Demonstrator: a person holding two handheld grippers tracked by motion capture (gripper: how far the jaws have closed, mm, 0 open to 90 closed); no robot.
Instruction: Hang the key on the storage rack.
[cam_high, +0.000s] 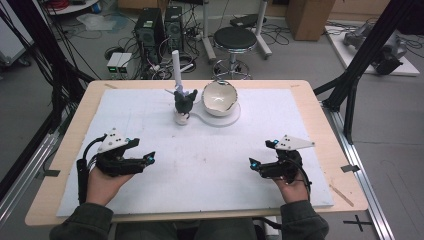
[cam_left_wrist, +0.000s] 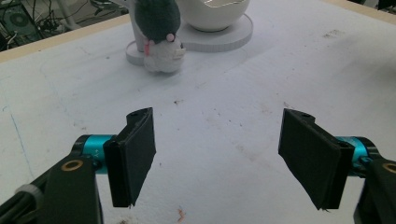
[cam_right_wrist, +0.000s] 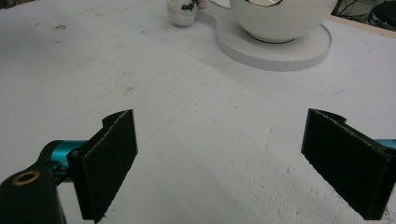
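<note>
Distance is what matters from above: the plush toy stands upright at the far middle of the white mat, just beside the white bowl, well ahead of both hands. The left gripper sits slightly nearer than the right gripper.

Left gripper view: jaws spread wide with nothing between them, toy ahead and left of centre.

Right gripper view: jaws likewise apart and empty, bowl ahead, toy at the top edge.
</note>
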